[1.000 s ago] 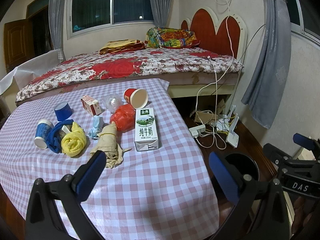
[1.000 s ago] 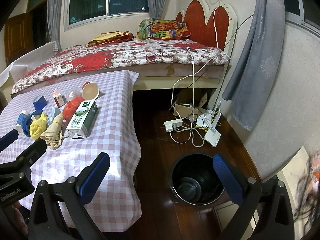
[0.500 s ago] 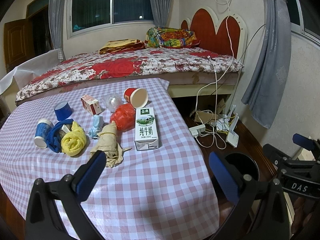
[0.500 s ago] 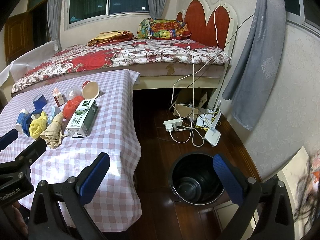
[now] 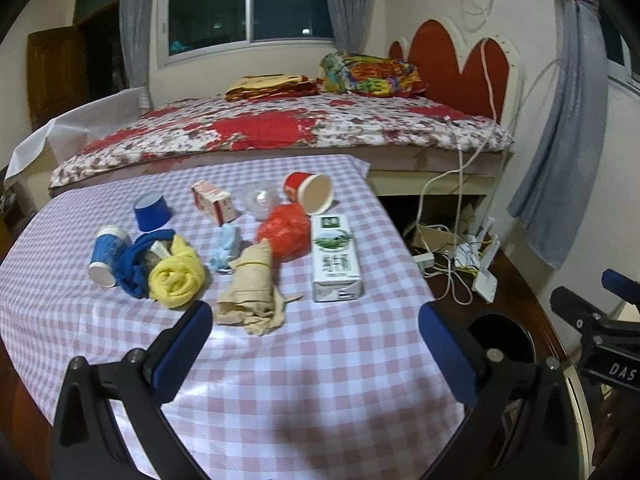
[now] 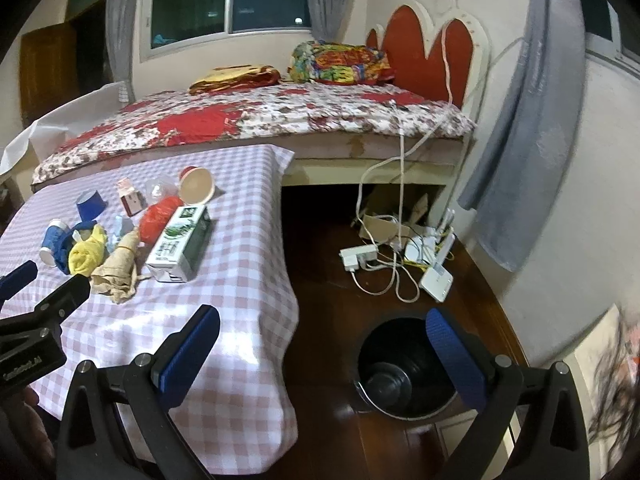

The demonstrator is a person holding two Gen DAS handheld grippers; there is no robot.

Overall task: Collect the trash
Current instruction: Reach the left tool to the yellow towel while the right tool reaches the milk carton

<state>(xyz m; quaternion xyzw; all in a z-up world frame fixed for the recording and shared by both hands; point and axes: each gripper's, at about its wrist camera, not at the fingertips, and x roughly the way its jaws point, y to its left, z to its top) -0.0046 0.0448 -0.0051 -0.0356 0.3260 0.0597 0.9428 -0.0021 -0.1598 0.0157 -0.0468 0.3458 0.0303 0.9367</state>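
Observation:
Trash lies on a checked tablecloth point(image 5: 304, 360): a white-green milk carton point(image 5: 335, 260), a red plastic bag point(image 5: 286, 230), a tipped red paper cup point(image 5: 310, 192), a beige crumpled cloth point(image 5: 250, 292), a yellow cloth point(image 5: 176, 276), a blue cloth point(image 5: 132, 264), a tipped blue cup point(image 5: 106, 254) and a small pink box point(image 5: 214, 202). My left gripper point(image 5: 314, 336) is open and empty above the table's near part. My right gripper point(image 6: 322, 342) is open and empty, over the table's right edge and a black bin point(image 6: 400, 368) on the floor.
A bed point(image 5: 280, 128) stands behind the table. A power strip and cables point(image 6: 384, 256) lie on the wooden floor right of the table. A grey curtain point(image 6: 520, 128) hangs at the right wall. An upturned blue cup point(image 5: 151, 210) and a clear plastic ball point(image 5: 262, 202) sit among the trash.

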